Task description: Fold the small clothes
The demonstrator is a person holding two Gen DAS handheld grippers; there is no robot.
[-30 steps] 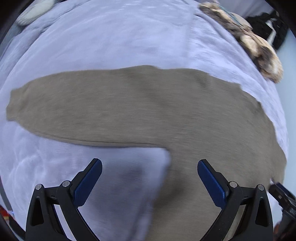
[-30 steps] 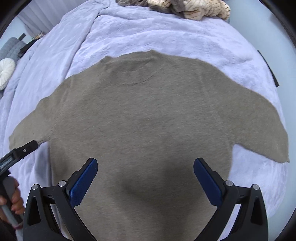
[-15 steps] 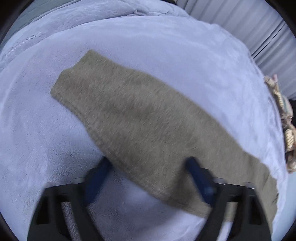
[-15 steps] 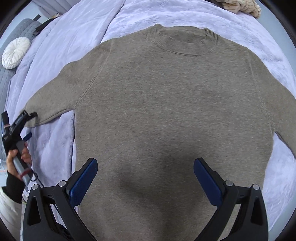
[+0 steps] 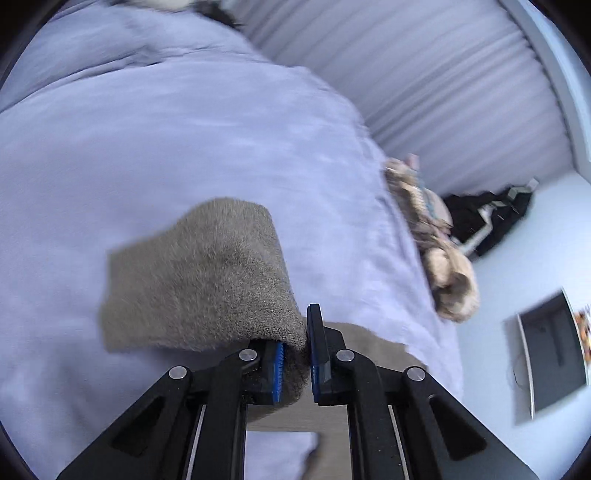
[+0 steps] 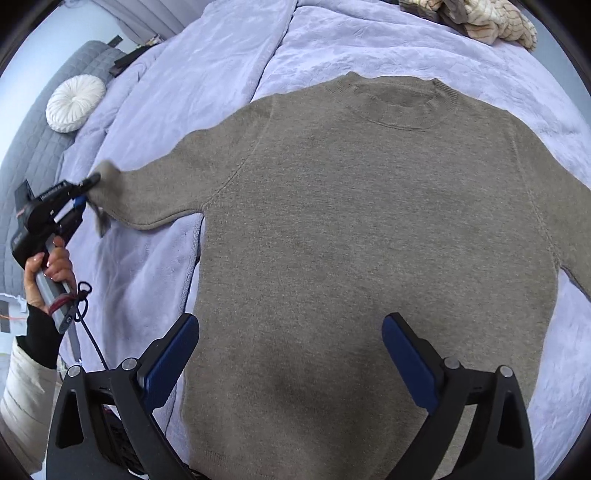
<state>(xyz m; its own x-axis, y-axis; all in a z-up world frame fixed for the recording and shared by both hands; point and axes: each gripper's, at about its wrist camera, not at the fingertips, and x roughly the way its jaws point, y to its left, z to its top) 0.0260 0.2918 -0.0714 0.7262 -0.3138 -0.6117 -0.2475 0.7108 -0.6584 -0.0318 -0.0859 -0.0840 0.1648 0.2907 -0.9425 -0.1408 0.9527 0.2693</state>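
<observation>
A: Sweater (image 6: 369, 229) — where is it lying?
B: Spread flat on the lavender blanket (image 6: 207, 66) of the bed, filling the middle of the right wrist frame, collar toward the top.
A: And the left gripper (image 5: 295, 354)?
B: Its blue fingers (image 5: 277, 363) are pinched tight on the sleeve cuff (image 5: 199, 277), which bunches up just above them. In the right wrist view that gripper sits at the left edge, at the sleeve's end.
A: The right gripper (image 6: 291, 354)?
B: Fingers spread wide at the bottom of the frame, over the sweater's lower body, gripping nothing.
A: Anything else?
B: A round white cushion (image 6: 75, 102) upper left; a pile of cream clothes (image 6: 491, 22) upper right.
</observation>
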